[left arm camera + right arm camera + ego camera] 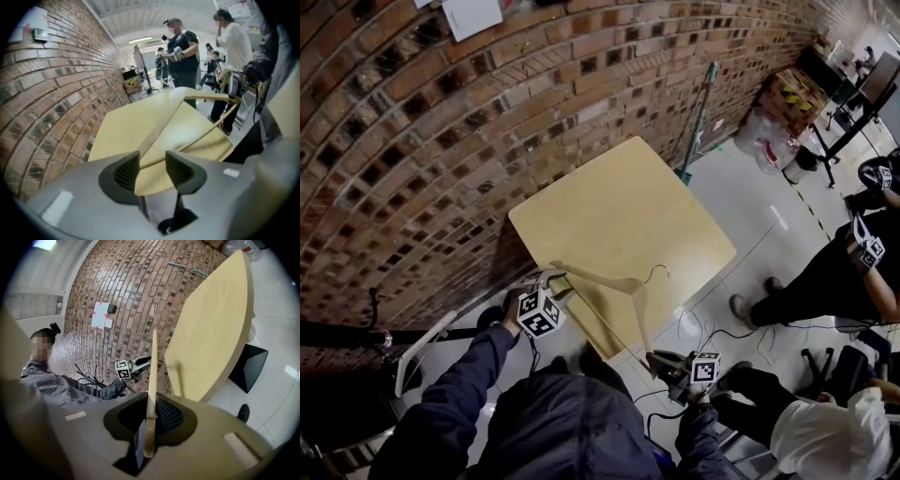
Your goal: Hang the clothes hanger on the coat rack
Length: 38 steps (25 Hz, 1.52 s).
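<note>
**Hanger [628, 291] held over table corner**

Brick wall [441, 141] closes off the left side. L gripper [555, 278] has its jaws spread, w/ one hanger arm lying loose btwn them. The tan table [619, 197] sits against the wall. R gripper [661, 361] is clamped on the other arm. Pale floor [750, 187] lies open to the right, and people [825, 272] are at the far right.

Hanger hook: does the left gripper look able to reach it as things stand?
Probably yes. The left gripper is open around one end of the hanger, the right gripper clamps the other end, and nothing stands between it and the hook.
</note>
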Available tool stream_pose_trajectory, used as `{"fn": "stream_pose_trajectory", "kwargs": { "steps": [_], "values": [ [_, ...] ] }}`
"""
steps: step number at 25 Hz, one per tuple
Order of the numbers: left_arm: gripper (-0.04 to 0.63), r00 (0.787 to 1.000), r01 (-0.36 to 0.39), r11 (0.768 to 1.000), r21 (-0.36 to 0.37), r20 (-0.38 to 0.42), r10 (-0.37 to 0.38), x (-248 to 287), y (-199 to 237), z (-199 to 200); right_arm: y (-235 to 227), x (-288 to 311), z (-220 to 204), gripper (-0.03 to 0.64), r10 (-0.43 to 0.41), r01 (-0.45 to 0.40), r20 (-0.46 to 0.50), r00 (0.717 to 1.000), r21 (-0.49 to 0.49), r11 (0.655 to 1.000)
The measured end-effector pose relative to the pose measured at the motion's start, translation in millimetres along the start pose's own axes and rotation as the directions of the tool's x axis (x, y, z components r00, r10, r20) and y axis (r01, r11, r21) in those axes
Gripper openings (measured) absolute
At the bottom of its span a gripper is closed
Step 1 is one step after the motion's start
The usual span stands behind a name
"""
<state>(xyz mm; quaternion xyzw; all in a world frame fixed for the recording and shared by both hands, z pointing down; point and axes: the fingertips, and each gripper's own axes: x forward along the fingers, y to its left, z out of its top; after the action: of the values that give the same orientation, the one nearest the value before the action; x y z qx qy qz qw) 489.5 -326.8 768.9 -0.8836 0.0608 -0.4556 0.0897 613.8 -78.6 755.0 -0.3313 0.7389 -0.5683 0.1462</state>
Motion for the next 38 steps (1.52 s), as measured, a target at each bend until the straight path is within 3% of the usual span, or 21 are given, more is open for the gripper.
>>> {"fn": "stream_pose_trajectory", "kwargs": {
  "steps": [3,5,11,15,18,25,31,38],
  "values": [
    [0.153,0.996,0.019,0.985,-0.172,0.095,-0.003,-31.7,-8.2,1.9,16.7,0.6,-5.8,0.06,-0.026,0.027,0.026,0.999,-0.037,0.999],
    [0.153,0.988,0.044,0.97,-0.239,0.152,-0.007,-55.0,-18.0,2.7,33.9,5.9,-11.1,0.06,-0.031,0.034,0.044,0.999,-0.07,0.997],
    [0.153,0.953,0.093,0.979,-0.179,0.301,-0.036,-134.2,-47.9,11.1,103.6,31.5,-34.5,0.061,-0.037,0.055,0.101,0.994,-0.182,0.982],
    [0.153,0.922,0.086,0.992,-0.097,0.385,-0.042,-197.9,-66.0,18.2,151.6,41.7,-62.2,0.06,-0.029,0.059,0.127,0.991,-0.233,0.971],
    [0.153,0.909,0.075,0.993,-0.091,0.416,-0.031,-240.3,-85.2,7.4,183.9,45.7,-94.0,0.06,-0.015,0.049,0.14,0.99,-0.24,0.97],
    [0.153,0.886,0.073,0.985,-0.156,0.464,0.008,-316.2,-127.3,-32.2,235.3,55.9,-168.5,0.061,0.059,-0.022,0.143,0.988,-0.25,0.968],
    [0.155,0.868,0.159,0.935,-0.317,0.497,0.02,-375.7,-185.0,-86.7,266.1,56.2,-237.7,0.061,0.133,-0.11,0.069,0.989,-0.273,0.956],
    [0.163,0.87,0.183,0.902,-0.391,0.493,0.037,-448.9,-258.1,-150.9,316.3,81.6,-319.6,0.061,0.258,-0.265,-0.06,0.964,-0.283,0.922]
  ]
}}
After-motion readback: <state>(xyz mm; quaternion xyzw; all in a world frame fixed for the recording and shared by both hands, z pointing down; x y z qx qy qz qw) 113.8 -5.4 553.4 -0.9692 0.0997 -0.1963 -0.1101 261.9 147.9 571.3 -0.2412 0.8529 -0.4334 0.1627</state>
